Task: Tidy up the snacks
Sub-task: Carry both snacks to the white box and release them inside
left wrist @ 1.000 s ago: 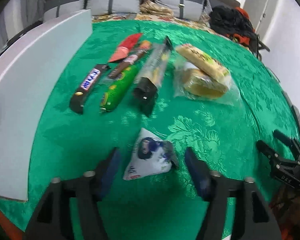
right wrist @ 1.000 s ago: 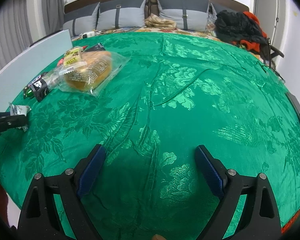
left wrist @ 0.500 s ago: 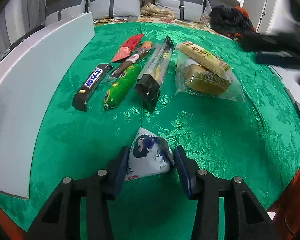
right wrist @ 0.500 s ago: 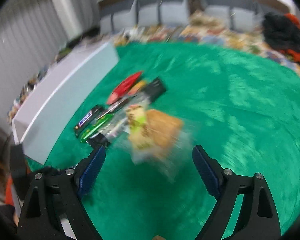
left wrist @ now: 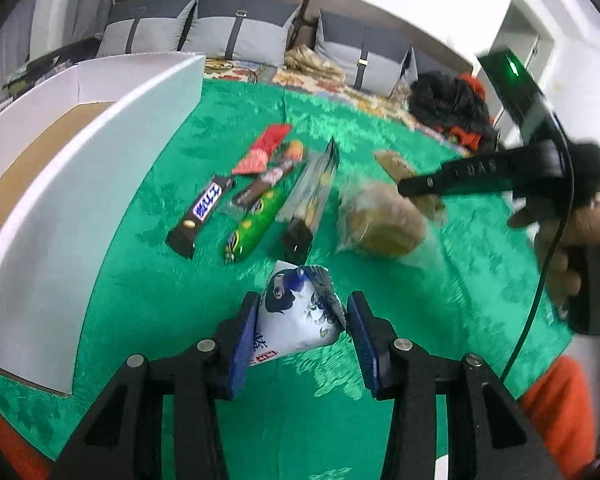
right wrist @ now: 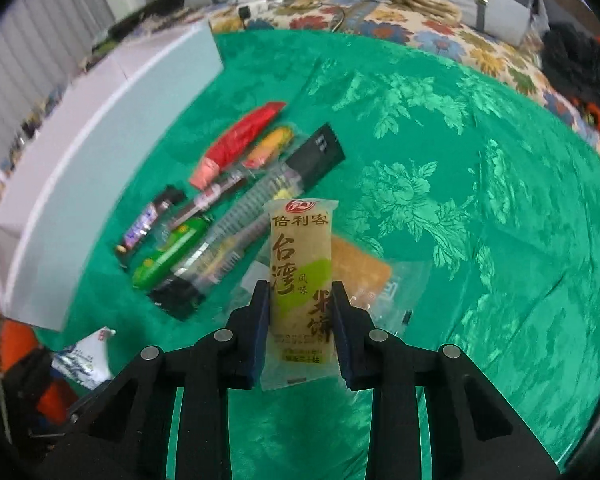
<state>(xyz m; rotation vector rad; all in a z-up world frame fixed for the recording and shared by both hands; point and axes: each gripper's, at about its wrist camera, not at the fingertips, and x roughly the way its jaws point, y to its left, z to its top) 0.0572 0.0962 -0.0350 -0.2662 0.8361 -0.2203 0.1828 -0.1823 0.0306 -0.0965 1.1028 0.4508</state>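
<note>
Squarely between the closing right hand-held gripper's [right wrist: 300,320] jaws, the rice-cake packet [right wrist: 302,276].

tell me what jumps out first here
The right gripper is closing its jaws on a yellow-green rice cake pack, held upright over the green cloth. The left gripper clamps a white and blue pouch. A row of snack bars lies beside a white box.
</note>
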